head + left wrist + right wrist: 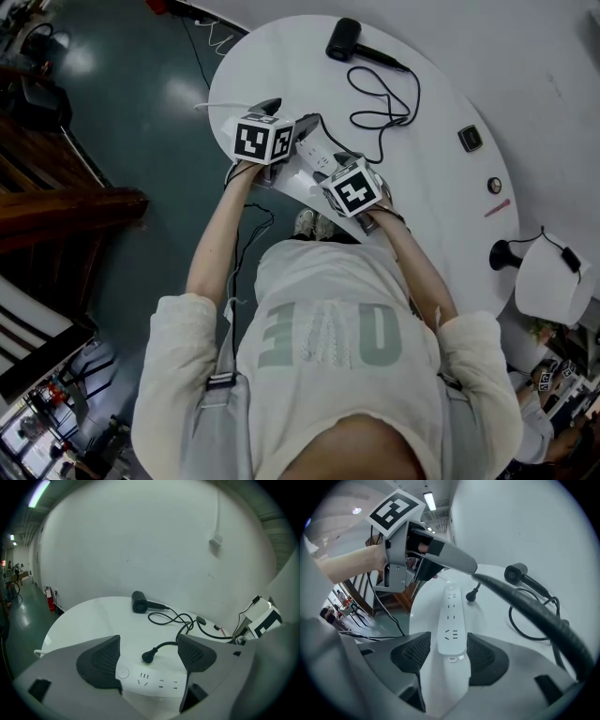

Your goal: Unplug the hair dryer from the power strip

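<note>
Closest to the lens, the right gripper (449,651) has its pads pressed on the near end of the white power strip (451,616) — a pinning hold, I judge, meant to keep the strip from sliding on the round table (281,66) when a plug is pulled. The left gripper (149,643) stands with jaws wide apart and nothing between the pads. The black plug (148,656) lies free on the tabletop just beyond the strip, out of every socket, so the unplugging looks done. Its cord (168,618) loops back to the hair dryer (139,603) near the table's far edge, well apart from both grippers. Only the right gripper view shows the clamp on the strip's end — the head view mostly hides the strip beneath the marker cubes (354,190), yet it alone shows both grippers side by side at the near edge.
</note>
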`<act>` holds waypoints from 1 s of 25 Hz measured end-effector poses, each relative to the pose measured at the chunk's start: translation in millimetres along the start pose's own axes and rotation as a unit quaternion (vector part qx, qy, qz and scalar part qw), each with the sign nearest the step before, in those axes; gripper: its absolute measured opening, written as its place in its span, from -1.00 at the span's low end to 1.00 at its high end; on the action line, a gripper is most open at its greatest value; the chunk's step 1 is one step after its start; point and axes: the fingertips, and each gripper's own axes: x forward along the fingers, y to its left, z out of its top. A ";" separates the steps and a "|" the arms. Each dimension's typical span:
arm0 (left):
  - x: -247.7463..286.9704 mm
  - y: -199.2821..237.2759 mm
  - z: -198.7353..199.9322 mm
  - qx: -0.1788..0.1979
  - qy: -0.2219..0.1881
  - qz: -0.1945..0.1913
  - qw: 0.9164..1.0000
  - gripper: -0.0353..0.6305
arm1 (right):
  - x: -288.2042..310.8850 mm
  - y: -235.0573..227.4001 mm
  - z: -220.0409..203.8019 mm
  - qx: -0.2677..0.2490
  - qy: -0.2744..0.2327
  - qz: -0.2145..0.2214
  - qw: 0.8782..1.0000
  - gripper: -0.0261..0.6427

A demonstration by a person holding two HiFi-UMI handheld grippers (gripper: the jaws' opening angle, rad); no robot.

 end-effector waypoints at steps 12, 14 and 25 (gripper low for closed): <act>-35.1 -20.7 61.5 -0.027 -0.106 -0.007 0.994 0.24 | -86.8 22.5 72.9 0.065 -0.212 0.073 0.972 -0.18; -43.2 -27.7 67.4 -0.037 -0.126 -0.011 0.991 0.24 | -103.7 11.3 81.6 0.076 -0.252 0.054 0.963 -0.19; -104.9 -74.9 110.2 -0.003 -0.232 -0.014 0.973 0.24 | -191.2 -28.8 132.0 0.036 -0.361 -0.060 0.930 -0.21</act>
